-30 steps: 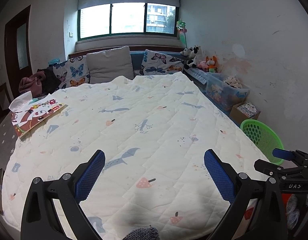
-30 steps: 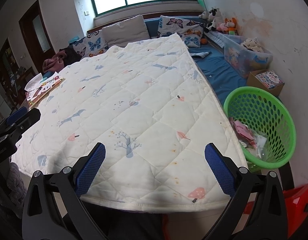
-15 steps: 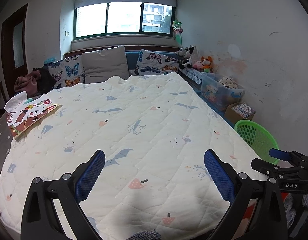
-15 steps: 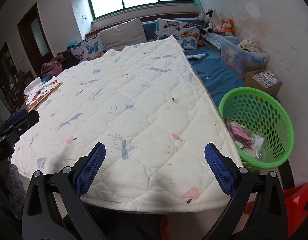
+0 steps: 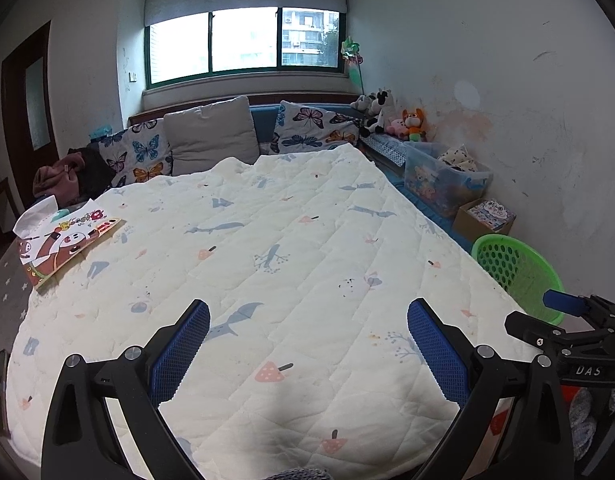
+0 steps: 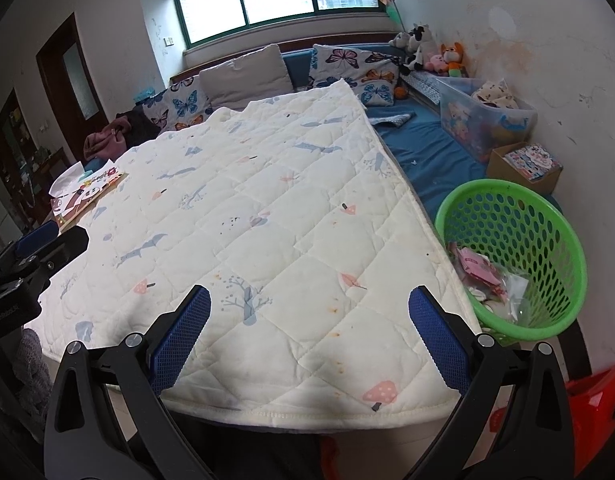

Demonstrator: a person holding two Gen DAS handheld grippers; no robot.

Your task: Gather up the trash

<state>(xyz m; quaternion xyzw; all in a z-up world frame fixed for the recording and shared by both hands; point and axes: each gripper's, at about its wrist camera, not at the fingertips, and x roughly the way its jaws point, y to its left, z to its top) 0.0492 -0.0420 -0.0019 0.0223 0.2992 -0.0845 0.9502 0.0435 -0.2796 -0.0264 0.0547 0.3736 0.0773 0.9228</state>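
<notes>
Basket [image 6: 547,312] wrappers [image 6: 481,270] partly indistinct

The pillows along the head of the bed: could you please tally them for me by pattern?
Butterfly-print pillows: 2, one left of the grey one and one to its right.
Plain grey pillows: 1.
Total: 3.

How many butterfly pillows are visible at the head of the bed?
3: two left of the grey pillow, one right of it. Others may be hidden behind the quilt.
</notes>
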